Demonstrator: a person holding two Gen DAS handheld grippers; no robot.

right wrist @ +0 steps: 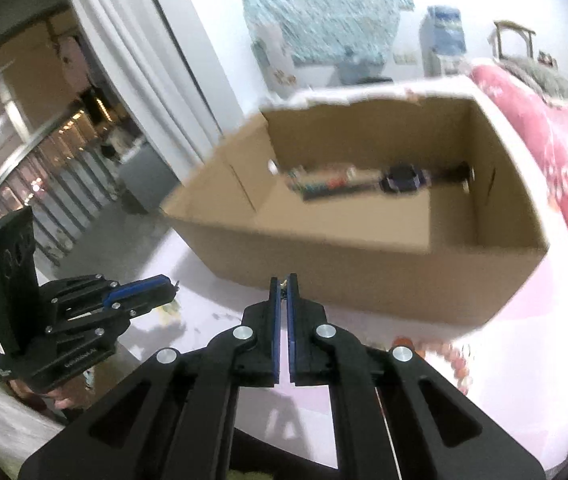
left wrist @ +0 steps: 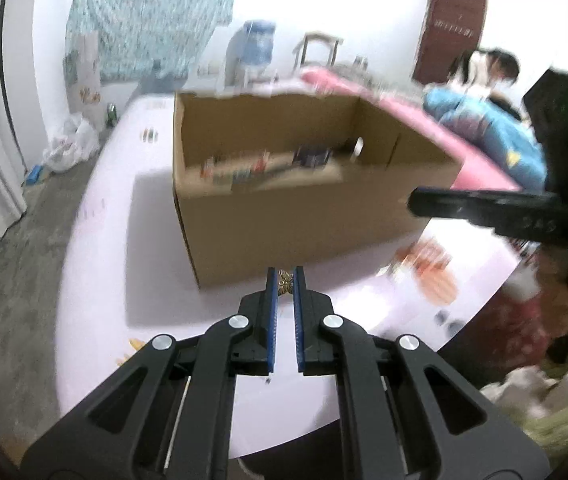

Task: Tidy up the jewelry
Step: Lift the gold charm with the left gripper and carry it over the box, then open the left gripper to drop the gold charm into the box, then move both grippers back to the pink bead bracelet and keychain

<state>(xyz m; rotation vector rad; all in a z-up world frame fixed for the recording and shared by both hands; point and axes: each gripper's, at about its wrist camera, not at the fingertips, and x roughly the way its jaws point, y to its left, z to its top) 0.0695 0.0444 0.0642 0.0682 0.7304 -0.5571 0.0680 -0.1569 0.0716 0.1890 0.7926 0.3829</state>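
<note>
Two grippers: left gripper point(left wrist: 285, 282) pinching brass butterfly charm point(left wrist: 285, 283); right gripper point(right wrist: 282, 286) clamped on tiny metal piece point(right wrist: 283, 282), w/ cardboard box point(left wrist: 284, 220) behind.

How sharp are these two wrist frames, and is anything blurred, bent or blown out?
Left wrist view: left gripper and the butterfly-shaped piece it pinches are sharp; cardboard box and its contents motion-smeared; far wall washed out. Right wrist view: right gripper crisp, the small piece between its fingers hard to read; box smeared; fisheye bends the curtain.
</note>
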